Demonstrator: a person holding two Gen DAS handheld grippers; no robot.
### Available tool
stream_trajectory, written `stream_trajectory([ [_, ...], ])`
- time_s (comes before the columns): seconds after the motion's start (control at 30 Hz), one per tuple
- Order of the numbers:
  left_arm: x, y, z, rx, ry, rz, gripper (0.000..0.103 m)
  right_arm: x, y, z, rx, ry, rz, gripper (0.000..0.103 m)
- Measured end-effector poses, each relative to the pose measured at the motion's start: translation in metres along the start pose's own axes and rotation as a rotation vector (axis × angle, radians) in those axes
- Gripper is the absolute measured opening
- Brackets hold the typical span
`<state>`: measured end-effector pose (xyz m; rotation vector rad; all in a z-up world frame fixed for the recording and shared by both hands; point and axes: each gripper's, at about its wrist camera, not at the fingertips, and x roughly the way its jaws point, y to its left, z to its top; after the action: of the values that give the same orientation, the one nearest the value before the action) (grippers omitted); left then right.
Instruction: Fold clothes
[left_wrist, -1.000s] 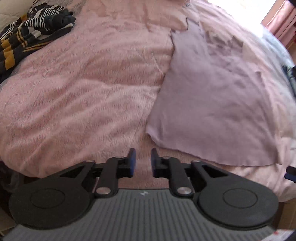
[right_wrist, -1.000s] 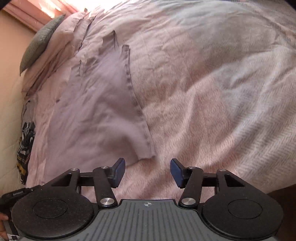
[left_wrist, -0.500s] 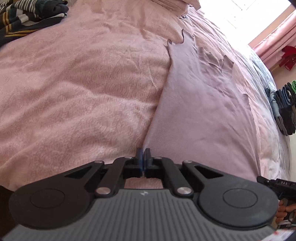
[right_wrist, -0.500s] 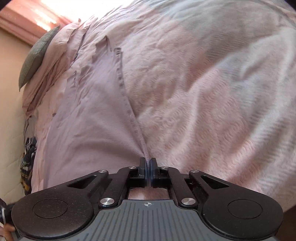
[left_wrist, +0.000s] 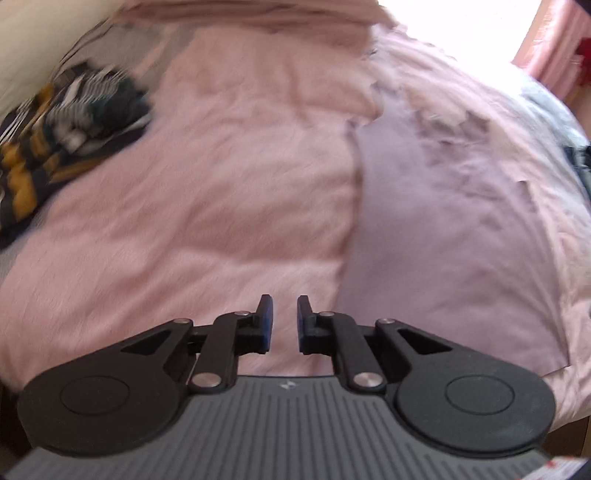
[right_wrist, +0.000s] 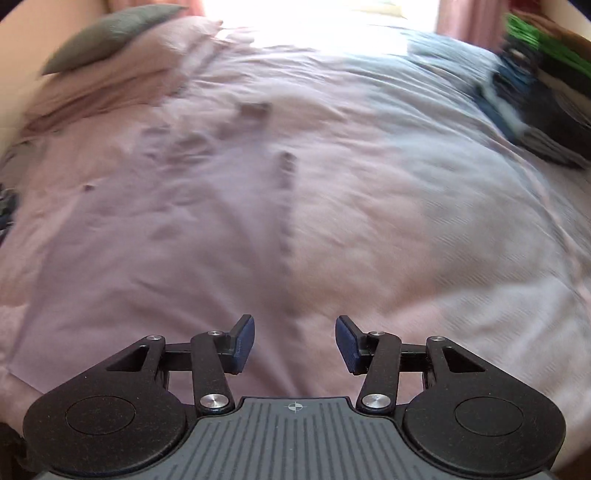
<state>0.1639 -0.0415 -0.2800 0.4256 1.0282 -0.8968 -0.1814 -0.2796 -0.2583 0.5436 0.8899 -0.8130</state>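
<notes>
Both grippers tilt down over the mauve garment, which lies flat. The left gripper and the right gripper have just opened, with nothing between the jaws.

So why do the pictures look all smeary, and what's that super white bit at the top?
Left wrist view: the bedspread and striped clothes are smeared by motion blur, while the left gripper stays sharp; window glare whites out the top right. Right wrist view: the same blur on the mauve garment, a crisp right gripper, glare top centre, and fisheye bulging.
</notes>
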Motion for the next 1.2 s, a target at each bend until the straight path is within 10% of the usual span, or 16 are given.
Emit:
stream_trajectory([
  [0.23,0.061,-0.059,-0.005,0.119,0.055,-0.055,0.014,0.065,0.034,-0.041,-0.102,0.1,-0.018,0.046],
  [0.57,0.002,-0.032,-0.063,0.129,0.33,0.115,0.014,-0.019,-0.014,-0.084,0.078,0.375,-0.003,0.046],
  [0.9,-0.133,-0.11,0.012,0.105,0.133,0.115,0.033,-0.137,0.025,0.034,-0.142,0.174,0.187,0.065],
  [1.2,-0.2,-0.165,0.008,0.107,0.055,0.111,0.041,-0.195,0.023,0.036,-0.212,0.148,0.23,0.066],
])
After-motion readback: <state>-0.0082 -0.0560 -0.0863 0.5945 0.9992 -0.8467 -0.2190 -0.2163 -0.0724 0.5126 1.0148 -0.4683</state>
